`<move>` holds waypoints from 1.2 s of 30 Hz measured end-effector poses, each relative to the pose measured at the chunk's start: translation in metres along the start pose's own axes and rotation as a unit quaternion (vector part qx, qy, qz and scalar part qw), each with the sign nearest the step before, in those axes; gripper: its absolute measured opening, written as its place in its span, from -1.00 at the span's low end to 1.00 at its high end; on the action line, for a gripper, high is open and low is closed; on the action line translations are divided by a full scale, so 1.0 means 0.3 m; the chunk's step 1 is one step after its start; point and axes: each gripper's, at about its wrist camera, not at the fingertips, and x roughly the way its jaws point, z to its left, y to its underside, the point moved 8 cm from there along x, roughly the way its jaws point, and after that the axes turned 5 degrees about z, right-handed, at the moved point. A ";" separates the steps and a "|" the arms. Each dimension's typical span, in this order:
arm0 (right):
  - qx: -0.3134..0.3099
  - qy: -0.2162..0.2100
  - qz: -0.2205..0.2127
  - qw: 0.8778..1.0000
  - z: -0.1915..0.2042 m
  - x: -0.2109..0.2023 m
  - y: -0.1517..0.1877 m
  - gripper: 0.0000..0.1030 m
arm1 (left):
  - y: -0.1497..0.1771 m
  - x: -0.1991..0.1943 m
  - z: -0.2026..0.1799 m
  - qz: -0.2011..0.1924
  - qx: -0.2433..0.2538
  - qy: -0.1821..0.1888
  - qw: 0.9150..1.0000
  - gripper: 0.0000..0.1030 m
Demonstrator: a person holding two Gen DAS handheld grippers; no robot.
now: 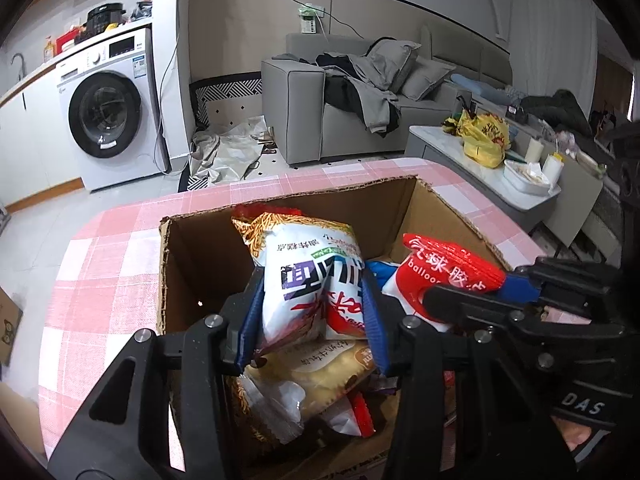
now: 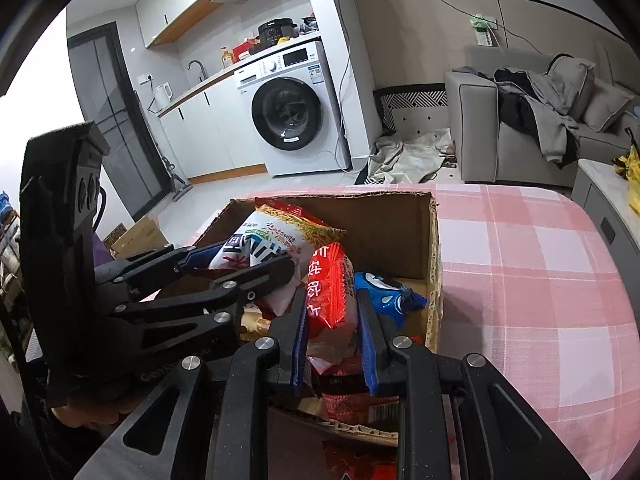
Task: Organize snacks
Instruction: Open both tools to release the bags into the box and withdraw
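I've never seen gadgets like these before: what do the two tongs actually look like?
Both the left tongs and the right tongs are matte black linked bars with silver round rivets, ending in ribbed blue pads. White lettering marks the right one's body.

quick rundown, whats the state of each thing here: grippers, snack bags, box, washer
left gripper: shut on the white noodle bag, over the box
right gripper: shut on the red bag
cardboard box: open-topped, partly filled with snacks
blue packet: lying loose inside the box
washing machine: door closed
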 end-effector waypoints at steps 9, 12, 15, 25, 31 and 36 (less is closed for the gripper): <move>-0.005 0.023 -0.024 0.999 -0.027 -0.095 0.003 -0.07 | 0.016 -0.031 -0.030 0.000 0.016 0.005 1.000 -0.08; -0.007 0.029 -0.029 0.999 -0.035 -0.136 0.012 0.04 | 0.023 -0.093 -0.023 -0.009 0.009 0.000 1.000 0.23; -0.009 0.034 -0.027 0.999 -0.033 -0.169 0.033 0.63 | 0.033 -0.169 -0.016 -0.022 0.001 -0.001 1.000 0.59; -0.006 0.045 -0.024 0.999 -0.034 -0.262 0.126 0.99 | 0.146 -0.403 0.035 -0.035 -0.030 -0.028 0.999 0.99; 0.003 0.042 -0.016 0.999 -0.039 -0.286 0.182 0.99 | 0.222 -0.475 0.070 -0.026 -0.045 -0.041 0.998 0.99; 0.019 0.041 -0.013 0.999 -0.053 -0.308 0.221 0.99 | 0.289 -0.497 0.094 -0.013 -0.052 -0.048 0.997 0.99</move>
